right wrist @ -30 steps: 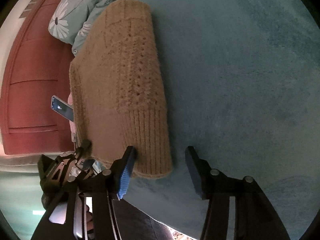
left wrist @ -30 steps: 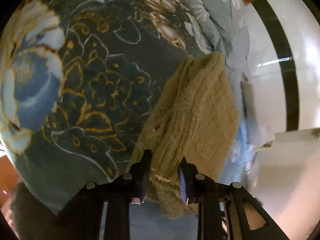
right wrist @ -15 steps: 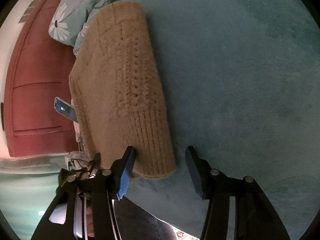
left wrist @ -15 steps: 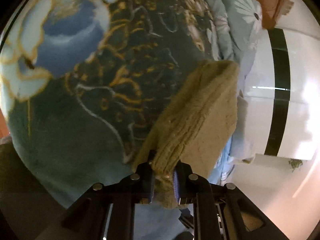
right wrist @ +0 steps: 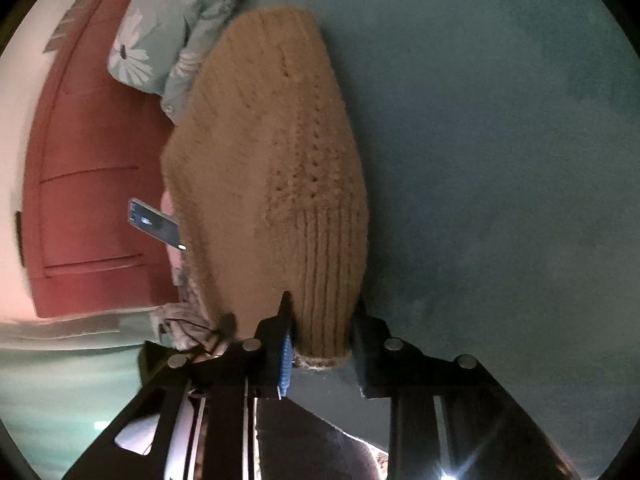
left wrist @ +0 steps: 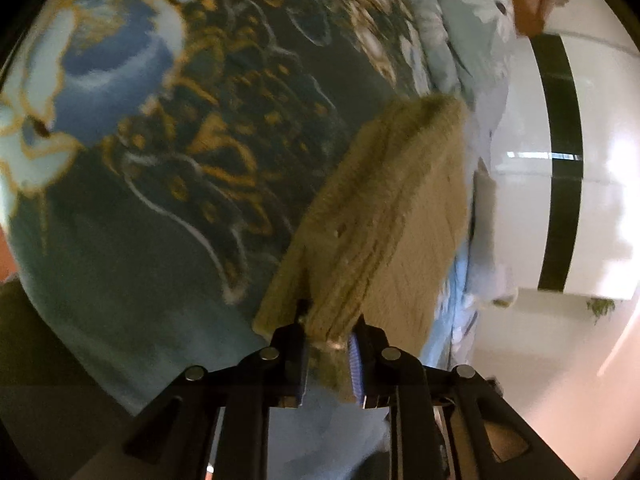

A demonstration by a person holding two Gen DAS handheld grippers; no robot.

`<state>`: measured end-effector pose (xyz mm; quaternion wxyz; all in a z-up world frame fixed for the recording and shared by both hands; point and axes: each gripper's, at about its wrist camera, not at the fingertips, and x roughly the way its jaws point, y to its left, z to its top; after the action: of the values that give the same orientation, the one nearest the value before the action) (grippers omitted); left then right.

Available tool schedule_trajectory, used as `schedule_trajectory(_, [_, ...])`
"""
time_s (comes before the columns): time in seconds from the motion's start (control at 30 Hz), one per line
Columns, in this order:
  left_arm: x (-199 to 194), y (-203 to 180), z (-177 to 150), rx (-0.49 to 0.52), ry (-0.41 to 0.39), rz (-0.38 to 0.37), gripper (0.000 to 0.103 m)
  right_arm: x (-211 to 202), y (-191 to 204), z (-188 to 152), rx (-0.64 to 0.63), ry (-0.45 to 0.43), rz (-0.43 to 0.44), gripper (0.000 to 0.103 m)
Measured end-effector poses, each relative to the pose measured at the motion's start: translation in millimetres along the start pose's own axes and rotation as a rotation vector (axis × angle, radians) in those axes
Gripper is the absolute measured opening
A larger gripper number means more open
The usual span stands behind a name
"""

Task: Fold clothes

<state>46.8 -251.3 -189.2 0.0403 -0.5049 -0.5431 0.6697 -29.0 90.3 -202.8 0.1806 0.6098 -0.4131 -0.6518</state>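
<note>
Soft, limp knit sweater (right wrist: 272, 184) on the bed (right wrist: 500, 160): left gripper (left wrist: 330, 350) and right gripper (right wrist: 322, 340) each clamp a thick ribbed hem corner, the firmest hold.

Two close wrist views, shared sweater (left wrist: 384, 216)

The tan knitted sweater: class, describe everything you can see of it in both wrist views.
The tan knitted sweater is a thick, chunky wool-like knit with an openwork column down the panel and a ribbed band at the near end. It is folded into a long layered bundle lying on the teal floral blanket. The right gripper is closed around its ribbed end, and the left gripper pinches a stacked corner. Its far end lies by a daisy-print pillow.
</note>
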Motion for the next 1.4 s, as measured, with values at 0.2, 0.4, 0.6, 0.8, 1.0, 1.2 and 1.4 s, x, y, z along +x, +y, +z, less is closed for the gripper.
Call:
schedule_trajectory(0.2, [6, -29, -10, 0.124, 0.087, -0.005, 0.034, -56, 6, 63, -0.145, -0.029, -0.119, 0.025])
schedule_trajectory(0.4, [14, -57, 3, 0.211, 0.077, 0.048, 0.042, -98, 1, 147, -0.229, -0.051, -0.258, 0.025])
schedule_trajectory(0.6, [34, -108, 37, 0.291, 0.017, 0.110, 0.047, -105, -16, 193, -0.240, -0.024, -0.320, 0.025])
schedule_trajectory(0.8, [62, -153, 69, 0.404, -0.008, 0.181, 0.056, -105, -41, 199, -0.189, -0.020, -0.290, 0.031])
schedule_trajectory(1.0, [102, -167, 83, 0.495, 0.039, 0.276, 0.056, -144, -37, 184, -0.247, -0.155, -0.360, 0.031])
schedule_trajectory(1.2, [122, -163, 71, 0.505, 0.060, 0.296, 0.056, -140, -9, 130, -0.309, -0.188, -0.209, 0.038])
schedule_trajectory(1.4, [116, -144, 71, 0.459, 0.045, 0.306, 0.057, -73, -8, 91, -0.358, -0.089, -0.235, 0.038])
